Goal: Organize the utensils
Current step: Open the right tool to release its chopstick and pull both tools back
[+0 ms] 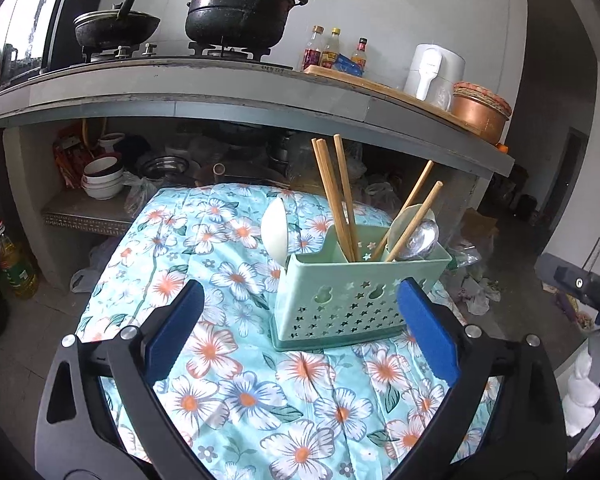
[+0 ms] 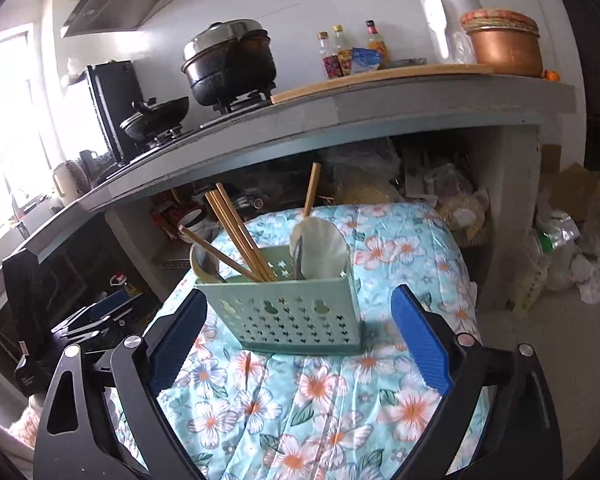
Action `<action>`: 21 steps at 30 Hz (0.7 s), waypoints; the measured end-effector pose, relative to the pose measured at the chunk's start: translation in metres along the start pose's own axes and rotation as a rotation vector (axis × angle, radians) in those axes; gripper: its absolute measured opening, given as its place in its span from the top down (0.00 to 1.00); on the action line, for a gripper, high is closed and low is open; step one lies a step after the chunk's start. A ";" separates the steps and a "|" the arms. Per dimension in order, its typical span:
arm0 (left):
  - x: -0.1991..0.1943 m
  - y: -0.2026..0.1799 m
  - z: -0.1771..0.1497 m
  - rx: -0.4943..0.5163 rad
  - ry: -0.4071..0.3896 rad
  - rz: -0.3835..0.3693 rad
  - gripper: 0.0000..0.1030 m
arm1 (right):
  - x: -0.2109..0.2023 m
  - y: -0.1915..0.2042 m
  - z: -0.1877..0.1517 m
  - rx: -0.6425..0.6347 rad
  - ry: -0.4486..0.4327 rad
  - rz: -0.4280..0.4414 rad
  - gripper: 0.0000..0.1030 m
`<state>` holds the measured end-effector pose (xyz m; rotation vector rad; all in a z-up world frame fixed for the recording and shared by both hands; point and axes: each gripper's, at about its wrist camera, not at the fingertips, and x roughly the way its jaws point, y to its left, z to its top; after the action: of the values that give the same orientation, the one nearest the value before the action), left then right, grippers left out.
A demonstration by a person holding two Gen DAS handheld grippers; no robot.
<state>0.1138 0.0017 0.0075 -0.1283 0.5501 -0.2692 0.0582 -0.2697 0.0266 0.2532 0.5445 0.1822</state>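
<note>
Jaws are spread wide and empty on both the left gripper [image 1: 300,320] and right gripper [image 2: 300,328]. Chopsticks [image 1: 336,200] and spoons [image 1: 274,230] are already stood in the green holder [image 1: 352,300] on the flowered bench [image 1: 228,392]; little seems left.

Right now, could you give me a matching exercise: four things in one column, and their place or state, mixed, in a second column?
Things:
1. chopsticks
2. green caddy
3. big black pot
4. left gripper

Place or state:
A. on the stove burner
B. open and empty
C. standing up inside the holder
D. on the floral cloth

Pairs: 1-C, 2-D, 3-A, 4-B
</note>
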 end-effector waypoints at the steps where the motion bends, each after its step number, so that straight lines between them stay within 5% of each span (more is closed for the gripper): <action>1: 0.000 -0.001 -0.002 -0.005 0.010 0.011 0.09 | -0.001 -0.002 -0.006 0.008 0.003 -0.015 0.07; 11: -0.006 -0.015 -0.014 -0.029 0.078 0.056 0.08 | -0.002 -0.007 -0.035 -0.023 0.062 -0.098 0.06; 21: -0.011 -0.021 -0.025 -0.018 0.114 0.244 0.08 | -0.006 -0.014 -0.042 0.000 0.111 -0.172 0.06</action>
<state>0.0871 -0.0167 -0.0043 -0.0628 0.6748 -0.0341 0.0324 -0.2762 -0.0091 0.1958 0.6731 0.0295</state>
